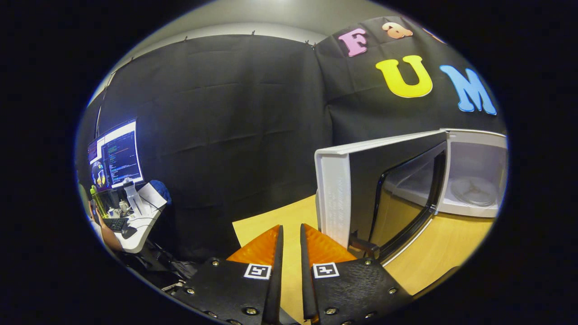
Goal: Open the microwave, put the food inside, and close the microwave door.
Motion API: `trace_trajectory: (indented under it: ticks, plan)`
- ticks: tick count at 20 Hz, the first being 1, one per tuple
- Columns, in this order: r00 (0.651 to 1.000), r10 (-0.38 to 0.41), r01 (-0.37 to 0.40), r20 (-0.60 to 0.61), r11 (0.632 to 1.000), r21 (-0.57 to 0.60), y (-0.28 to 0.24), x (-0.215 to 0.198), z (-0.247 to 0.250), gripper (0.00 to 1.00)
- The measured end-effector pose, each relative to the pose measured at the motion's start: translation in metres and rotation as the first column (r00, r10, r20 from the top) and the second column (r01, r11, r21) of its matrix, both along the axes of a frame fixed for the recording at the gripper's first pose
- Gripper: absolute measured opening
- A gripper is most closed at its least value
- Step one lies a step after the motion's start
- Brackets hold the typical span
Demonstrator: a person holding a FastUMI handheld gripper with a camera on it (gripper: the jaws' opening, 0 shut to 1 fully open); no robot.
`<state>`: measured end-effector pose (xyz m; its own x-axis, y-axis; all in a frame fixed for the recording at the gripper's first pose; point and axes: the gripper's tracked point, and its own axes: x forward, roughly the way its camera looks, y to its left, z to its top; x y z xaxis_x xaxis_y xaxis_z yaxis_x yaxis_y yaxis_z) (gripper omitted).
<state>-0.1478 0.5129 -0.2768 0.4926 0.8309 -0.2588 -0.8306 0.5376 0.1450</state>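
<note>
Microwave (474,176) is being seen just ahead and to the right of the gripper (290,234), standing on a light wooden table (433,253) against the black cloth wall. Its door (361,189) is being held wide open, swung out toward the camera, so that the white edge of the door is being presented just beyond the right finger, with a dark latch hook jutting from the lower part of that edge. Through the door's window and past it, the pale cavity is being shown, and a round glass turntable (474,190) is being seen lying on its floor.

The gripper's fingers are being kept nearly pressed together, with only a narrow slit of table showing between them, and nothing is being pinched. The right fingertip is being held close beside the door's lower edge; whether it is touching the door cannot be told, since the fisheye view is bending that part badly.

Well apart to the left, beyond the table's edge, a white desk (140,234) is being seen with a lit monitor (116,155), a keyboard (115,223) and a few bottles (131,194), and a person's forearm (108,237) is being rested at the desk's near side.
</note>
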Motion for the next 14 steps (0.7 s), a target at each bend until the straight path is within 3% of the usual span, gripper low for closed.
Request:
trace_trajectory:
  ticks: [5,9,11,14]
  plan:
    - [0.998,0.022,-0.020,0.061,0.999,-0.031,0.020,0.001,-0.001,0.23]
    - [0.997,0.068,-0.070,0.044,0.997,0.042,0.016,-0.020,0.022,0.27]
    - [0.994,0.101,-0.103,0.041,0.993,0.065,0.007,-0.037,0.037,0.41]
    - [0.992,0.103,-0.109,0.074,0.990,0.085,-0.021,-0.055,0.062,0.80]
